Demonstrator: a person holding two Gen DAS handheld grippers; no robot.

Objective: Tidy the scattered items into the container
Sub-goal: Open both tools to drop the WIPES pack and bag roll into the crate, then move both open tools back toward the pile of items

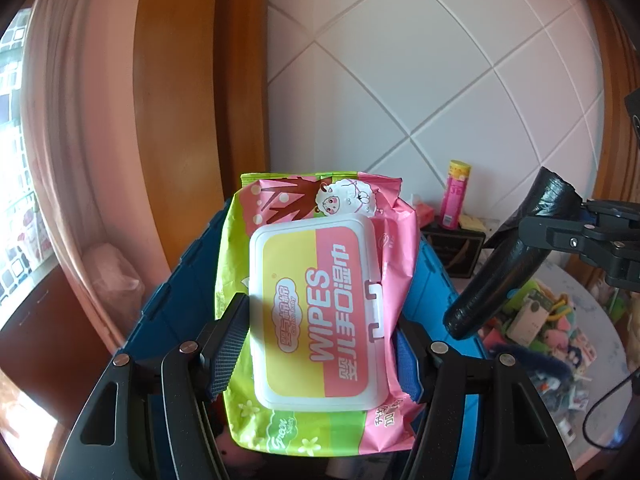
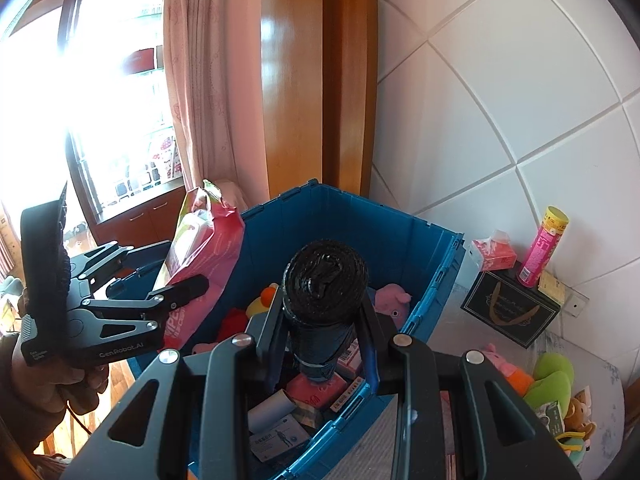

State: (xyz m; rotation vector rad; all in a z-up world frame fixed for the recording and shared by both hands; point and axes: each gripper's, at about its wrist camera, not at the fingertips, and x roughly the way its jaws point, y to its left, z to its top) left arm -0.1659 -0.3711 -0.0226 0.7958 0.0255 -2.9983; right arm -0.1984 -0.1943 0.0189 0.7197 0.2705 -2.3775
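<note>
My left gripper (image 1: pixel 320 344) is shut on a pink and green pack of wipes (image 1: pixel 320 304) with a white lid, held over the blue crate (image 1: pixel 434 296). In the right wrist view the same pack (image 2: pixel 208 256) hangs above the crate's left wall, with the left gripper (image 2: pixel 176 300) clamped on it. My right gripper (image 2: pixel 324 320) is shut on a black roll of bags (image 2: pixel 326 280), held end-on above the open blue crate (image 2: pixel 420 240). In the left wrist view that roll (image 1: pixel 508 256) slants at the right. Plush toys and small boxes lie inside the crate.
A black gift bag (image 2: pixel 508 308), a pink tissue pack (image 2: pixel 492 256) and a pink tube with a yellow cap (image 2: pixel 540 248) stand by the tiled wall. Plush toys (image 2: pixel 548 380) and small items (image 1: pixel 552 328) lie on the table at the right. A hand (image 2: pixel 52 380) grips the left tool.
</note>
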